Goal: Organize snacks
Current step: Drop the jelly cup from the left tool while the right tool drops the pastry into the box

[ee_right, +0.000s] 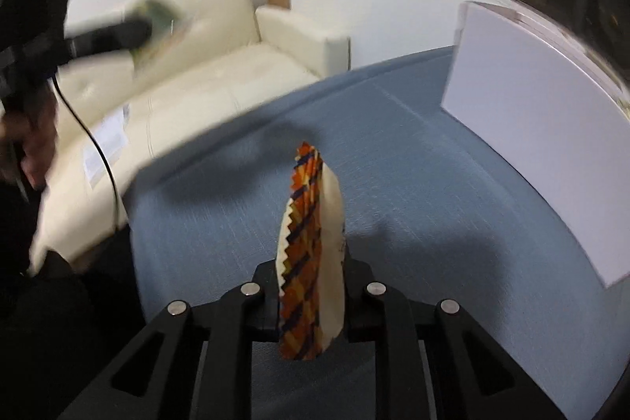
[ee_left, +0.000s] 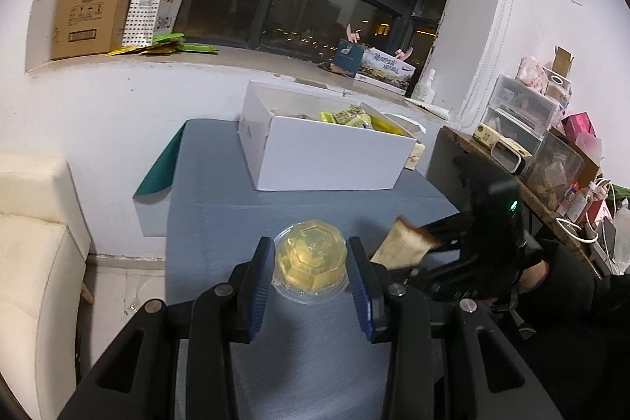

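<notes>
The left claw (ee_left: 311, 262) is clamped on a clear jelly cup (ee_left: 311, 260), above the blue counter (ee_left: 236, 195). The right claw (ee_right: 313, 286) is pinched shut on a cream snack packet (ee_right: 315, 243) with an orange-plaid edge. The white box (ee_left: 327, 156) at the counter's far side holds what look like green-yellow snacks (ee_left: 350, 119).

left tongs (ee_left: 311, 276): black linkage arms, silver round screws, ribbed blue pads (ee_left: 262, 286) | right tongs (ee_right: 312, 286): black arms, four silver screws | housing: black, green light, thin black cable | person: black sleeve (ee_left: 582, 286)
</notes>
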`<state>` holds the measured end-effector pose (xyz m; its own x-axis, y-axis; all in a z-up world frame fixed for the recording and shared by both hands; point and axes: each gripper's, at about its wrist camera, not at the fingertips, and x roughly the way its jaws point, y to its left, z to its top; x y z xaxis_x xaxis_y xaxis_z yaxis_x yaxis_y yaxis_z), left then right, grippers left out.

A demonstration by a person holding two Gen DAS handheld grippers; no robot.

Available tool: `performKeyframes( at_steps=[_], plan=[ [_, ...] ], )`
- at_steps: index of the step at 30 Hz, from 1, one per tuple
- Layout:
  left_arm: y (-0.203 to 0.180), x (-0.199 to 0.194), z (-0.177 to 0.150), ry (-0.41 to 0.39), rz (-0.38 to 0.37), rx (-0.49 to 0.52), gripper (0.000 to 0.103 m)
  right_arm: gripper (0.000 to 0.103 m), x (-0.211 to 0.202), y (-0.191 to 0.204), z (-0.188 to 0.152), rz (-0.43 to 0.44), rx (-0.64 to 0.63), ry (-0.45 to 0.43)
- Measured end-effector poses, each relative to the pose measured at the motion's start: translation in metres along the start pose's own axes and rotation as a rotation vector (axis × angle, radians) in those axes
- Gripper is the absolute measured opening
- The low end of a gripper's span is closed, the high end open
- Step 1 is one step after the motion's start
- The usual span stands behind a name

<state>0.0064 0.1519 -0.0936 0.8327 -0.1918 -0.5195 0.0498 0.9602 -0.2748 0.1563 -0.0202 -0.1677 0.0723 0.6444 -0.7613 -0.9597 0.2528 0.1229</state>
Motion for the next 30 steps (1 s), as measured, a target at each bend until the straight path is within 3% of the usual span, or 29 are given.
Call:
performKeyframes(
  at_steps=[3, 7, 11, 15, 20, 25, 27, 28, 30],
  plan=[
    [-0.009, 0.007, 0.011, -0.015, -0.030, 0.010, 0.041, 0.020, -0.026, -0.012, -0.005, -0.006, 0.072, -0.072],
    [-0.026, 0.025, 0.045, -0.055, -0.066, 0.047, 0.041, 0.020, -0.061, -0.029, 0.004, -0.077, 0.156, -0.171],
    [-0.045, 0.053, 0.100, -0.109, -0.083, 0.110, 0.041, 0.020, -0.107, -0.060, 0.018, -0.198, 0.229, -0.268],
    [-0.049, 0.098, 0.162, -0.134, -0.045, 0.137, 0.041, 0.020, -0.141, -0.094, 0.044, -0.305, 0.294, -0.340],
    [-0.034, 0.166, 0.220, -0.085, 0.022, 0.130, 0.041, 0.020, -0.157, -0.163, 0.091, -0.390, 0.388, -0.349],
    [-0.018, 0.222, 0.254, -0.036, 0.087, 0.122, 0.042, 0.020, -0.146, -0.225, 0.131, -0.441, 0.451, -0.284],
    [-0.014, 0.236, 0.258, -0.016, 0.111, 0.114, 0.069, 0.020, -0.134, -0.244, 0.141, -0.454, 0.463, -0.259],
    [-0.010, 0.244, 0.261, -0.001, 0.132, 0.100, 0.102, 0.020, -0.128, -0.251, 0.146, -0.464, 0.467, -0.238],
    [-0.008, 0.247, 0.260, -0.016, 0.131, 0.097, 0.103, 0.022, -0.117, -0.264, 0.148, -0.493, 0.482, -0.205]
  ],
)
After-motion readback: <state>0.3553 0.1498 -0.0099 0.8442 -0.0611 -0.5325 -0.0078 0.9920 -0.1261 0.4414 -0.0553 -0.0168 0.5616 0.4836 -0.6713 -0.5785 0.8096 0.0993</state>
